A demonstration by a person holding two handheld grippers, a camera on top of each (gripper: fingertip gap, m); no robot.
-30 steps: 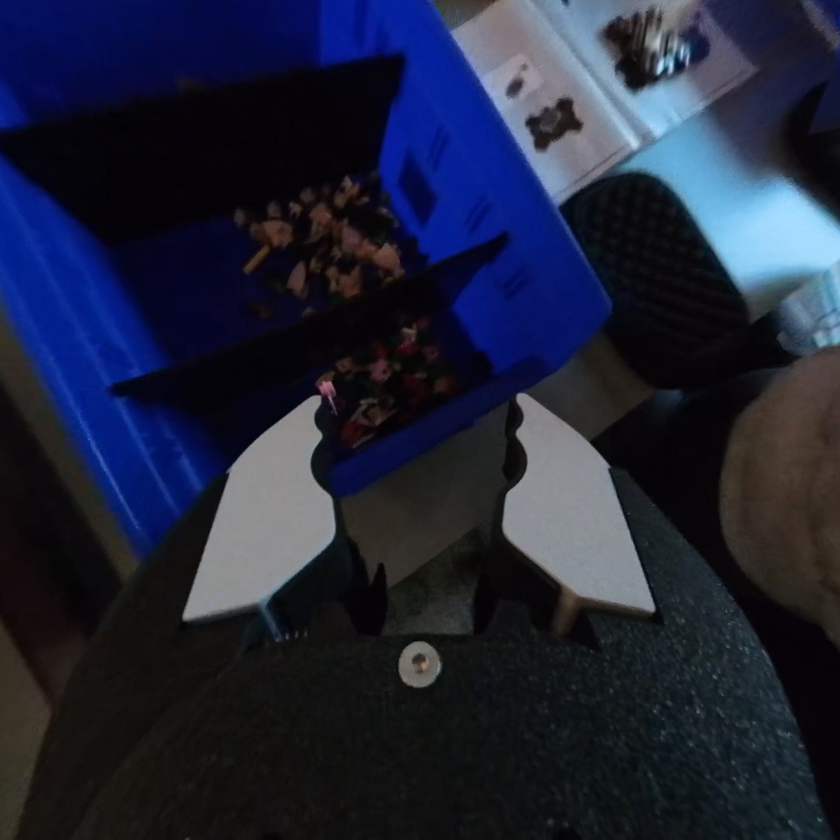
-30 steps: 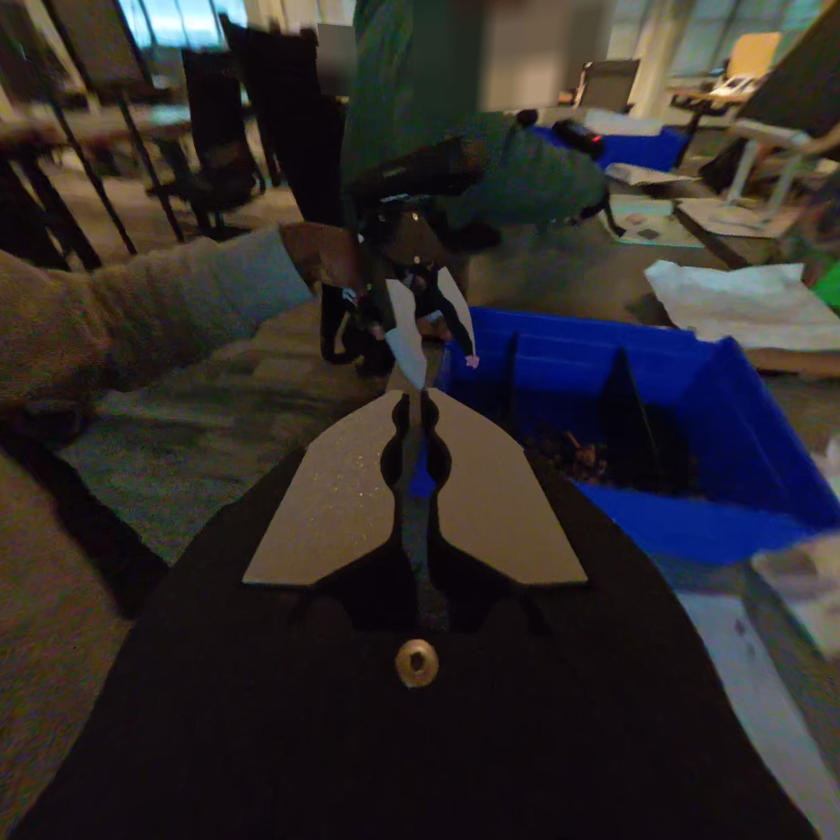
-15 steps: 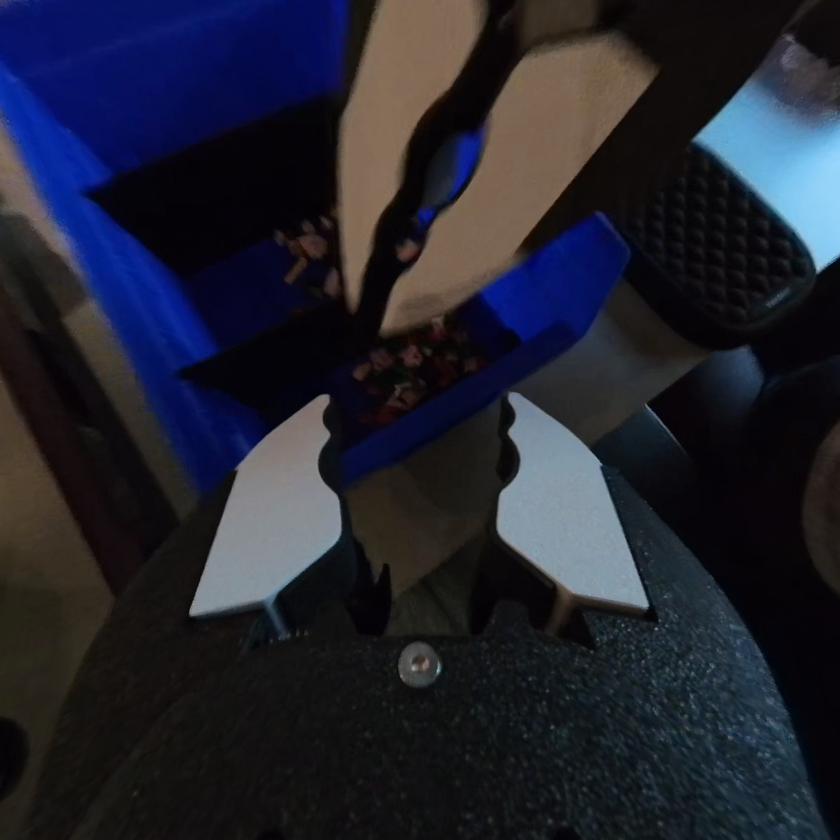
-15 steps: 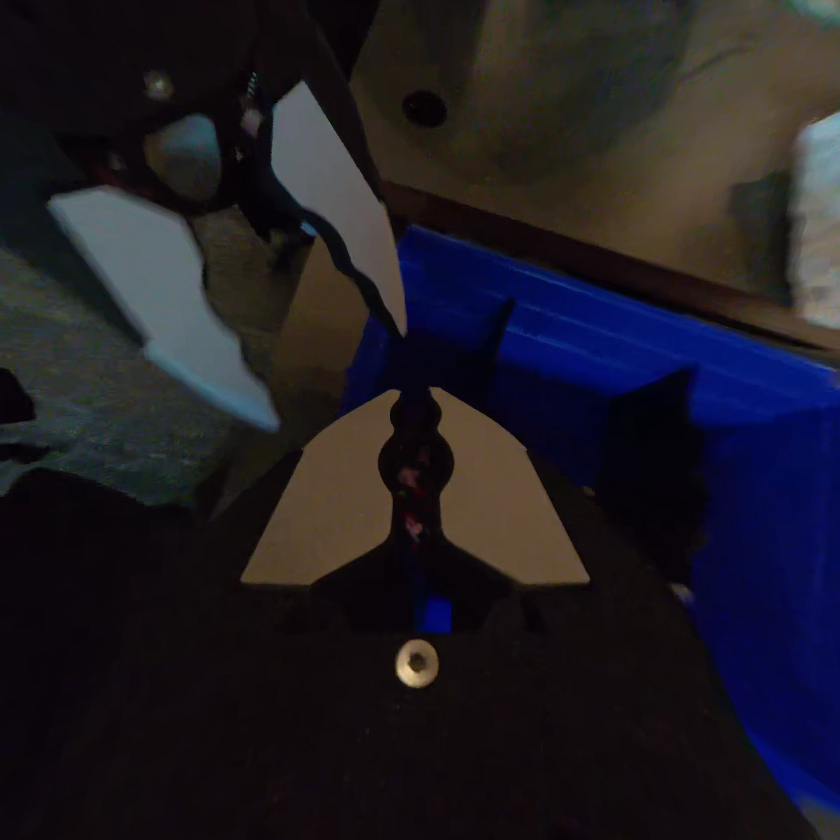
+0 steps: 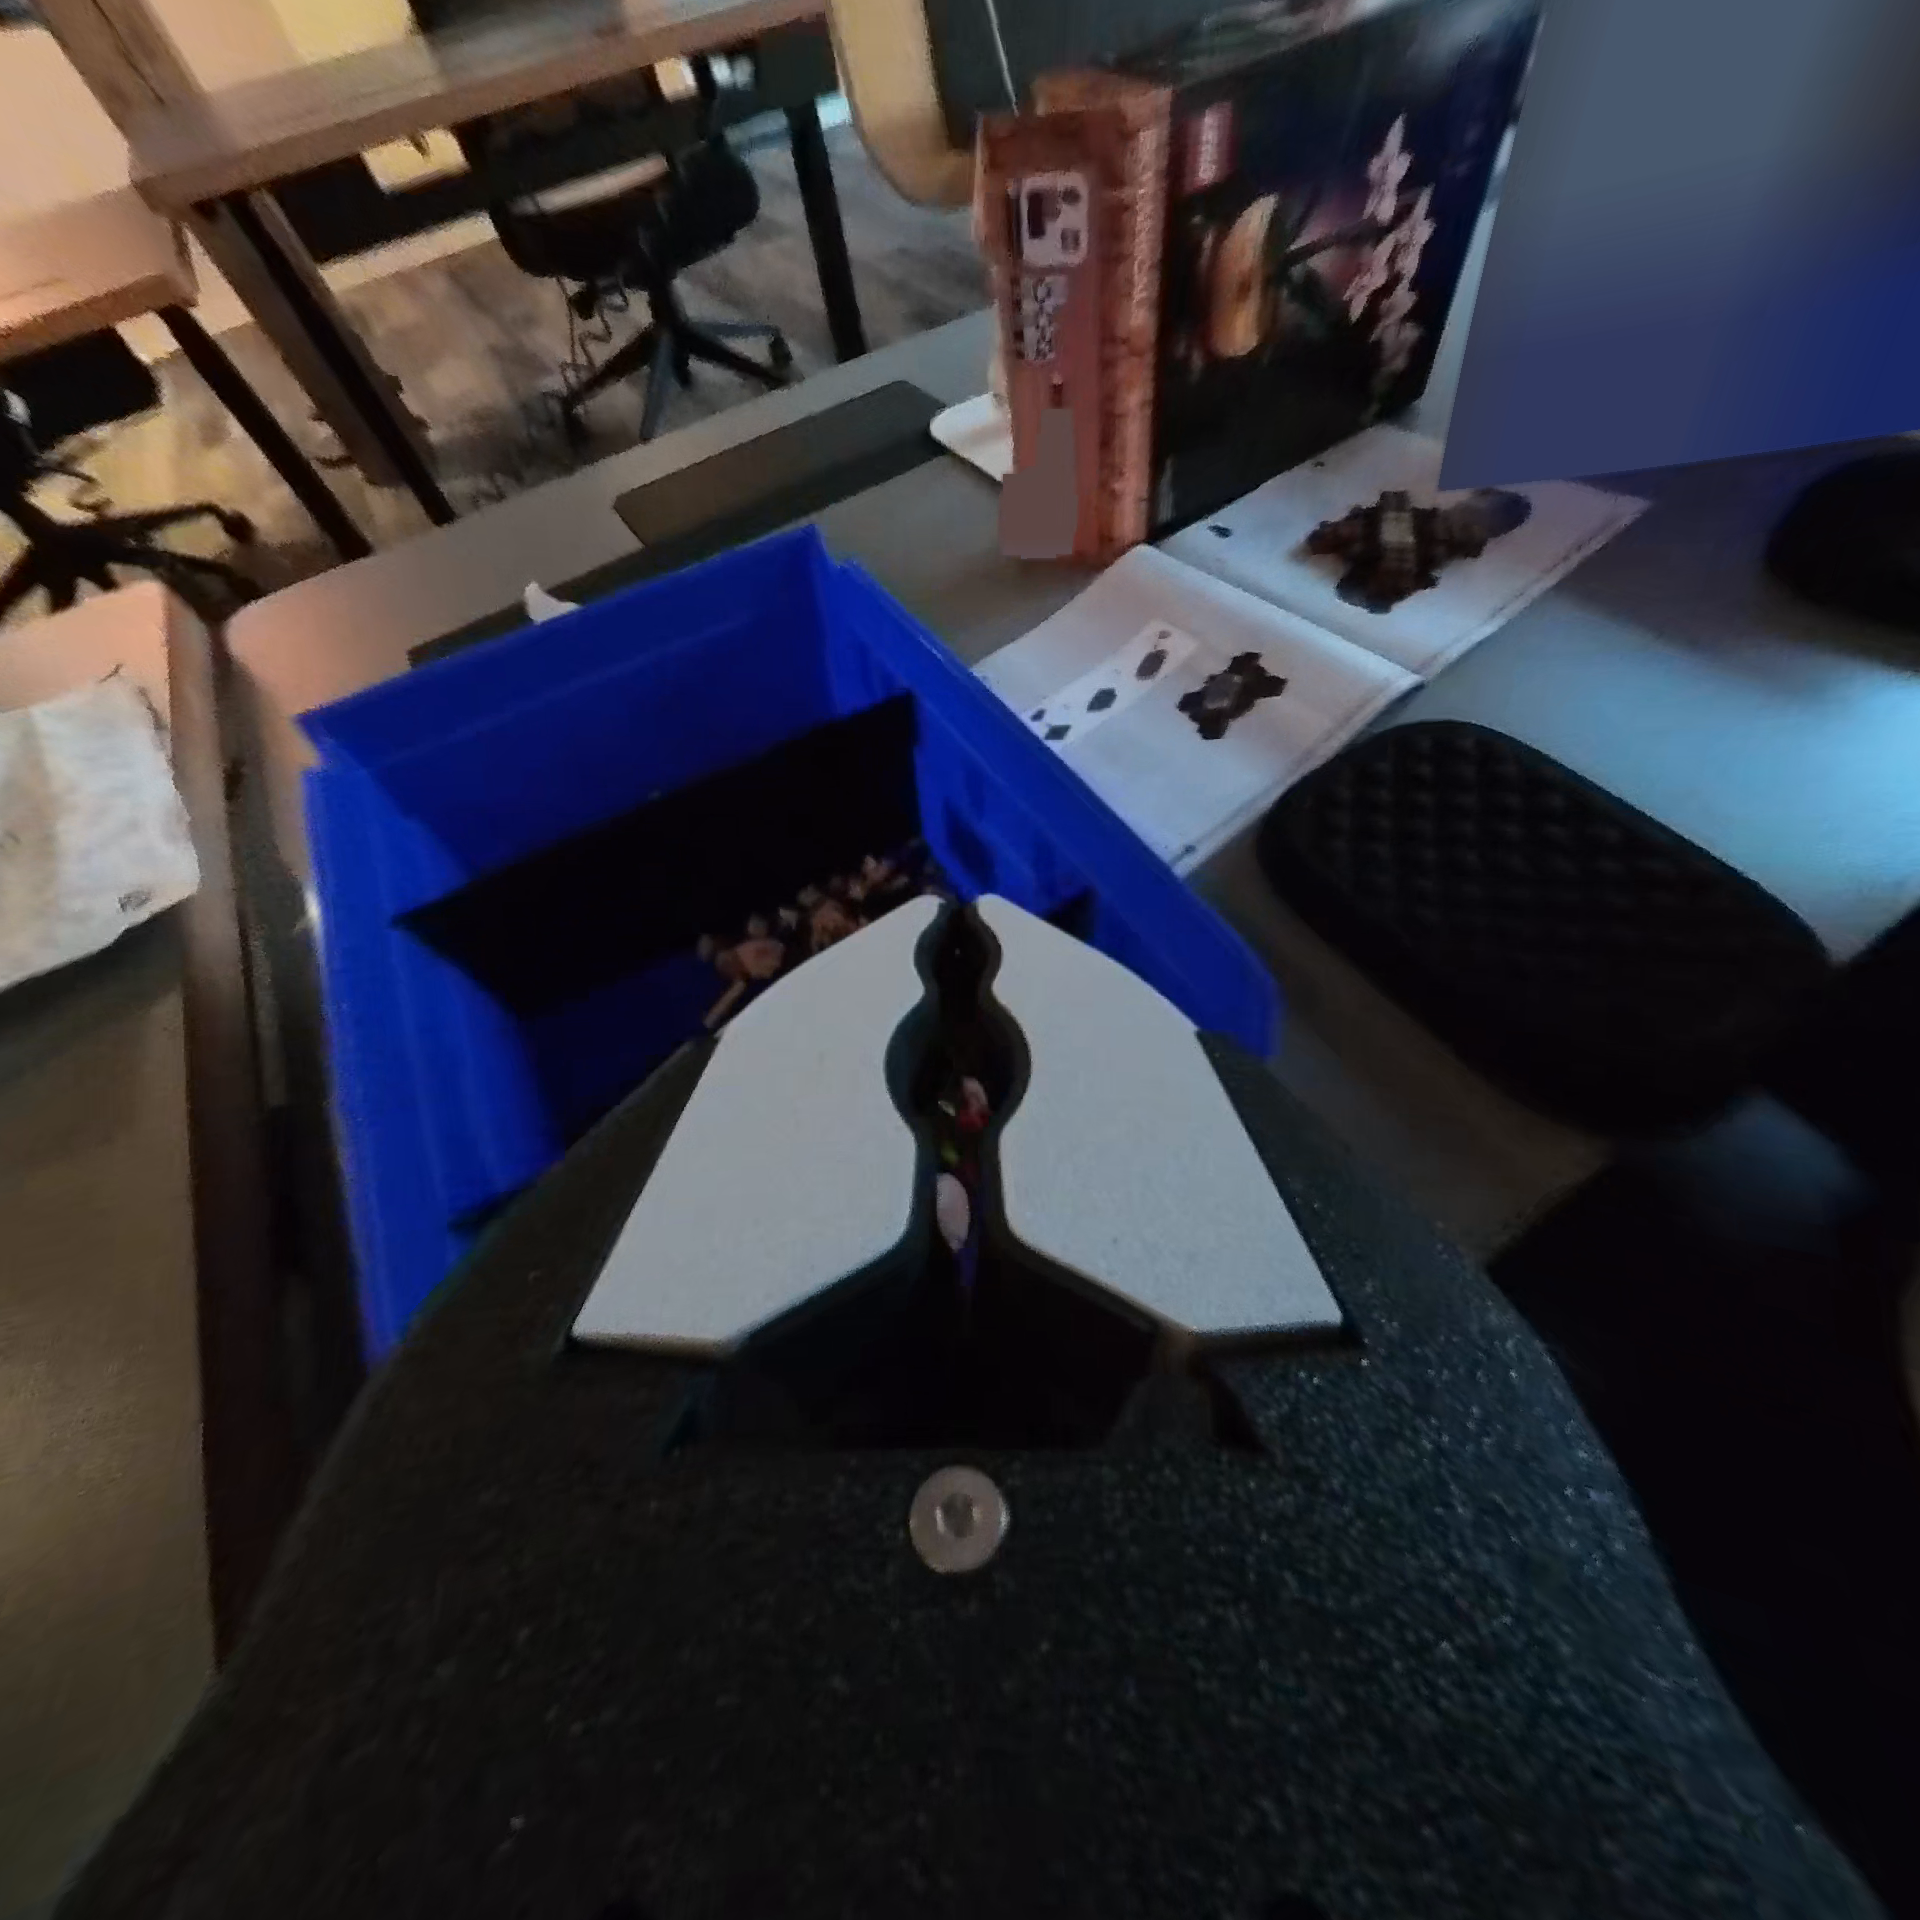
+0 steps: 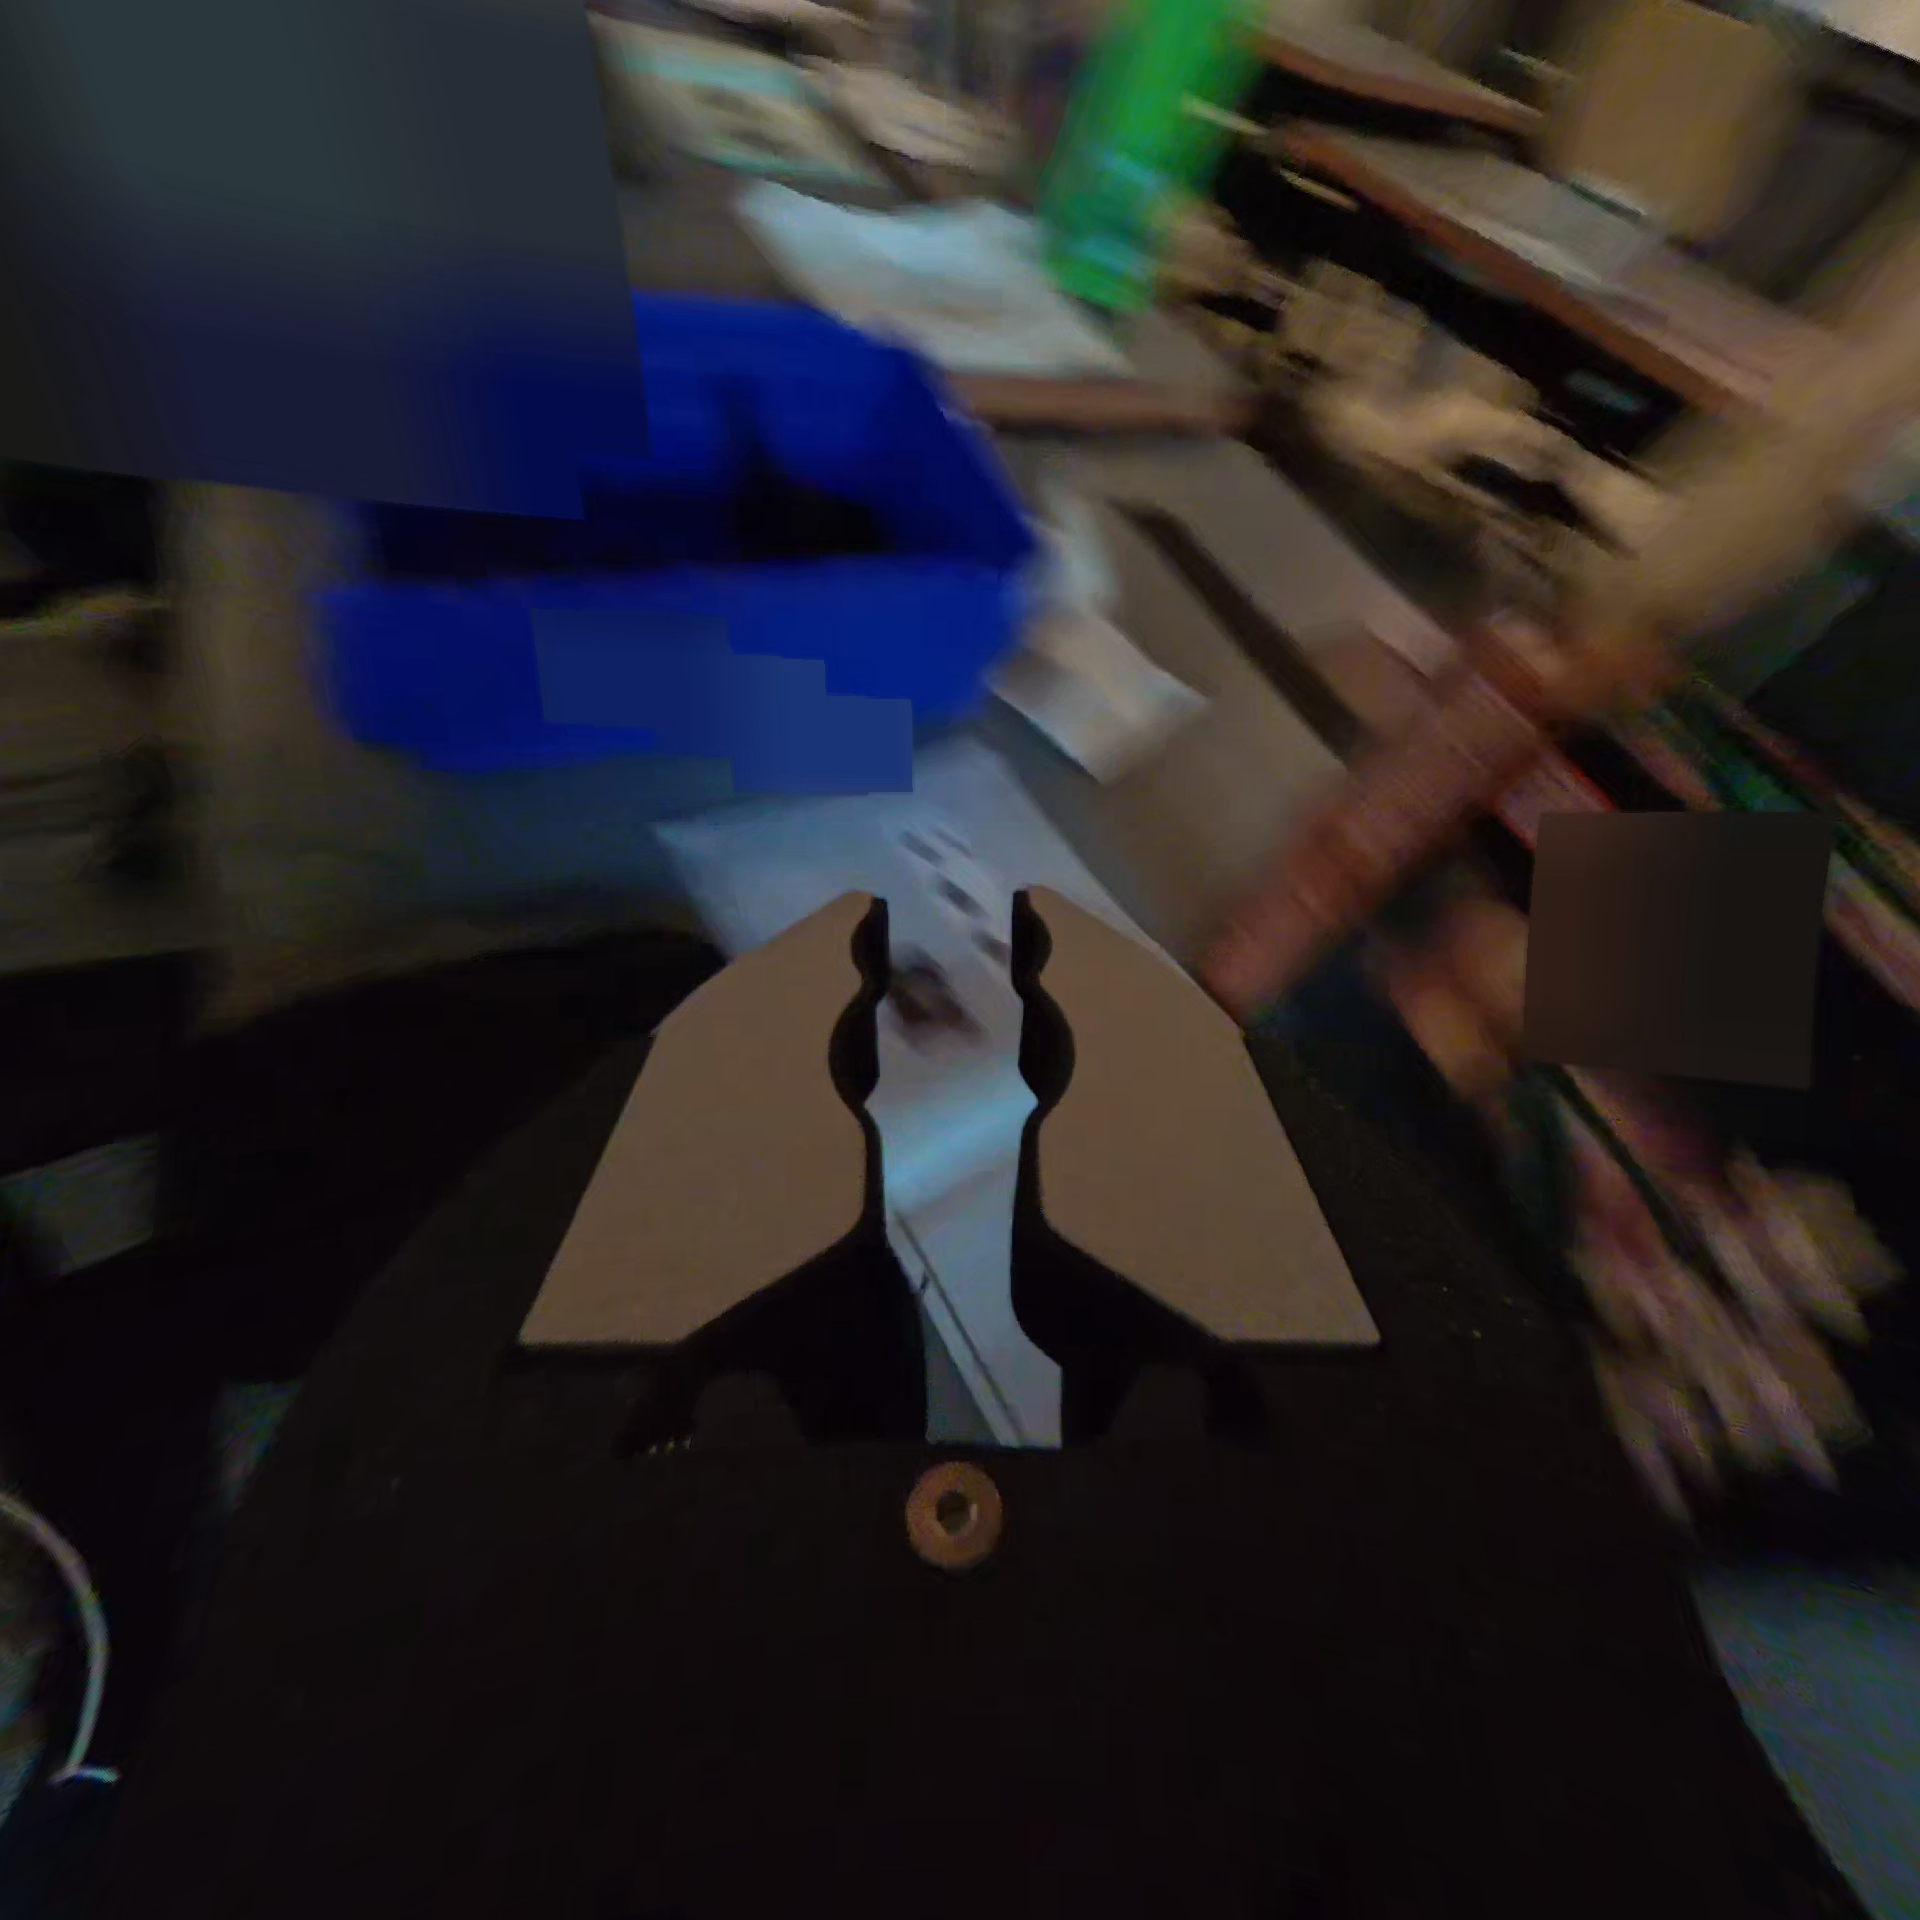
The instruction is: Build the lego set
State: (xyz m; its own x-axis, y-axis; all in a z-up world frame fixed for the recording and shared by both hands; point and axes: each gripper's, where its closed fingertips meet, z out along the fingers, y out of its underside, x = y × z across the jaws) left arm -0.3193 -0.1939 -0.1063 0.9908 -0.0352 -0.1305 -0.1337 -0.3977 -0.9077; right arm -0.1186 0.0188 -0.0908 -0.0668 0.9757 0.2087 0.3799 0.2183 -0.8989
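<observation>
My left gripper (image 5: pixel 961 912) is shut, tips together, over the near right part of the blue divided bin (image 5: pixel 582 686). Tan lego pieces (image 5: pixel 821 920) lie in the compartment just beyond the tips. Small coloured pieces (image 5: pixel 961 1112) show through the slit between the fingers; I cannot tell whether they lie in the bin below. My right gripper (image 6: pixel 948 904) is open by a narrow gap with nothing between the fingers. It hangs over the white instruction booklet (image 6: pixel 935 1132). That view is badly blurred, and the bin (image 6: pixel 883 447) lies beyond to the left.
The open instruction booklet (image 5: pixel 1247 665) lies right of the bin. The lego box (image 5: pixel 1278 281) stands behind it. A black textured pad (image 5: pixel 1527 914) lies at the right. White paper (image 5: pixel 73 810) lies at the far left. Desks and an office chair stand beyond the table. Across from one pair of fingers to the other is roughly 30 cm.
My left gripper closed from wide open and drew back above the bin. My right gripper, shut over the bin half a second ago, opened a little and swung away over the booklet.
</observation>
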